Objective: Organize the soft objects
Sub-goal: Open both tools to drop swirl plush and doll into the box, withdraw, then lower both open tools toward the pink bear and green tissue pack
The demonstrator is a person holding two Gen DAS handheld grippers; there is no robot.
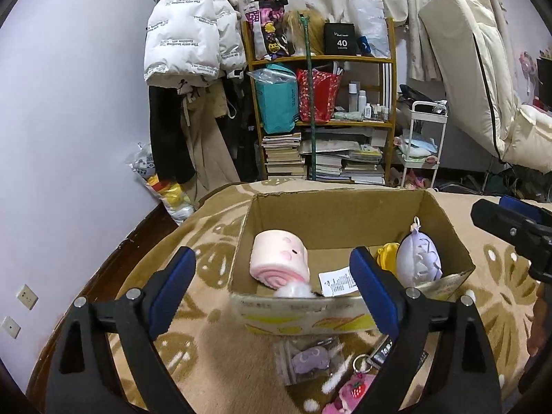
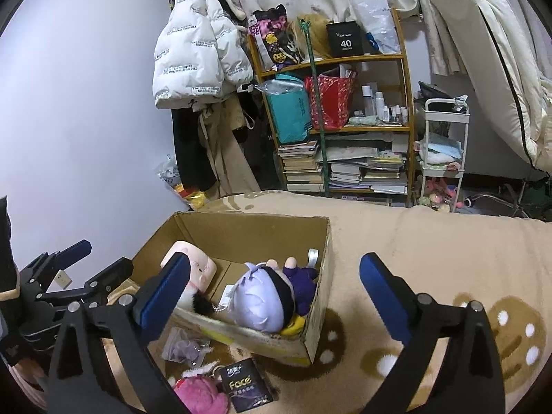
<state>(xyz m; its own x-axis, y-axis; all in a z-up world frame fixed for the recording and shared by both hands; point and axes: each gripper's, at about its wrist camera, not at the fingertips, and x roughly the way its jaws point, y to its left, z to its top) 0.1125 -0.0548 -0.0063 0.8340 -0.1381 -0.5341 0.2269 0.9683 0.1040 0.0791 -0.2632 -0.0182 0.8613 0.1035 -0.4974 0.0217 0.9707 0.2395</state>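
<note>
Both grippers, left (image 1: 272, 291) & right (image 2: 274, 293), spread w/ nothing between, near the cardboard box (image 2: 319, 314) since plush doll (image 2: 262, 302) & pink roll plush (image 1: 279, 258) lie inside.

left gripper (image 1: 272, 277) jaws wide, empty | cardboard box (image 1: 345, 214) holds pink plush (image 1: 277, 258)

Matt cardboard box (image 1: 331, 220) — fuzzy blanket (image 1: 220, 362)

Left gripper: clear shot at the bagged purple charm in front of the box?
Probably yes. The left gripper is open and empty, and the bagged purple charm lies uncovered on the blanket, outside the cardboard box, below the fingertips.
</note>
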